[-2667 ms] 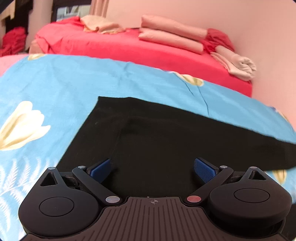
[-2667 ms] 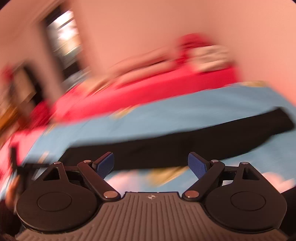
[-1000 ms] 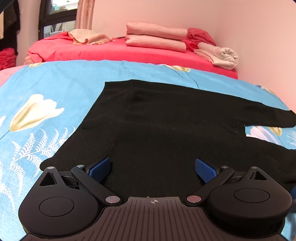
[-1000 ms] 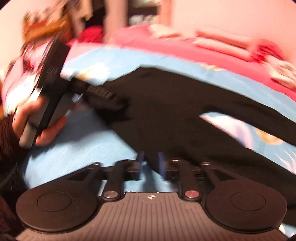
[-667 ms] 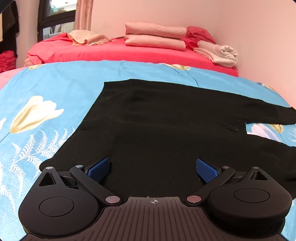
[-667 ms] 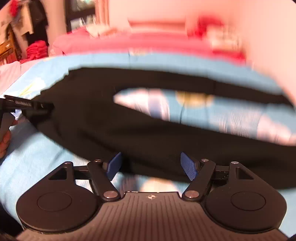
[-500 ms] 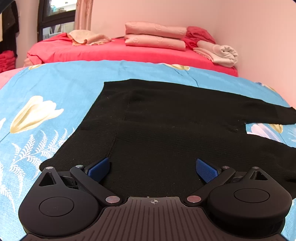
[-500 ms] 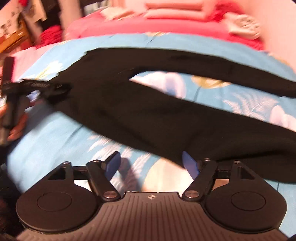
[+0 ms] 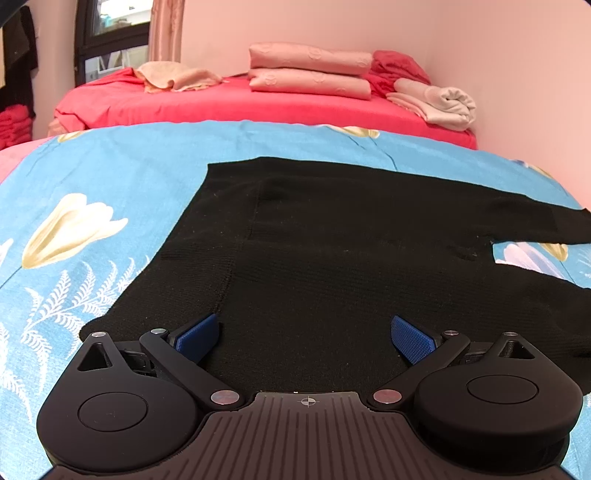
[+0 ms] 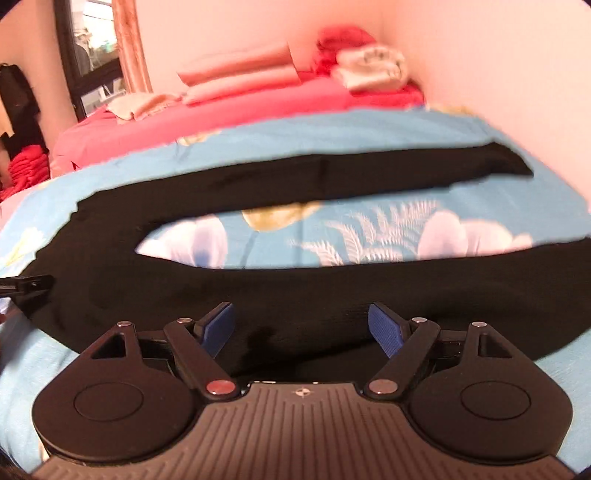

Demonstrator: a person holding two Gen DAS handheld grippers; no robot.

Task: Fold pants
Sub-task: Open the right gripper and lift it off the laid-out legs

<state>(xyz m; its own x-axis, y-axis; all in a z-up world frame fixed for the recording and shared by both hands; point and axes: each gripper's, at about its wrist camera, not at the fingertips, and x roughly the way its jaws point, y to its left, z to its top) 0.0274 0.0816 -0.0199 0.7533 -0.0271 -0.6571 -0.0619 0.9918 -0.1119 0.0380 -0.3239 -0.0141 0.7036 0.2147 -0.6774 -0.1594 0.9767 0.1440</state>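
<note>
On the bed: black knit pants [image 9: 332, 266] lie spread flat on a sky-blue bedsheet printed with cream tulips and white fern fronds [image 9: 74, 206].
Pants, waist end: seen from the left wrist, the broad upper part fills the middle of the sheet, its near edge running under the left gripper.
Pants, legs: seen from the right wrist, the two legs [image 10: 332, 280] run off to the right and lie apart, with a strip of flowered sheet [image 10: 332, 236] showing between them; the far leg [image 10: 369, 173] reaches toward the pink wall, the near leg passes just ahead of the right gripper.
Left gripper [image 9: 304, 334]: black two-finger tool with blue ribbed pads, jaws spread wide over the black cloth; nothing is pinched between the pads.
Right gripper [image 10: 301, 325]: same build, jaws spread apart after having just been opening; the near leg's cloth lies between and under the pads, which do not press on it.
Left gripper from the right wrist: only a black tip [image 10: 26, 286] shows at the left edge, at the waist end.
Beyond the sheet: a red-covered bed [image 9: 221, 107] carries stacked pink folded bedding [image 9: 310, 72], a rolled beige towel [image 9: 443, 103] and a crumpled peach cloth [image 9: 173, 75].
Walls: plain pink wall [image 9: 480, 55] behind and to the right; a dark-framed window [image 9: 107, 40] with a pink curtain [image 9: 164, 29] at far left.
</note>
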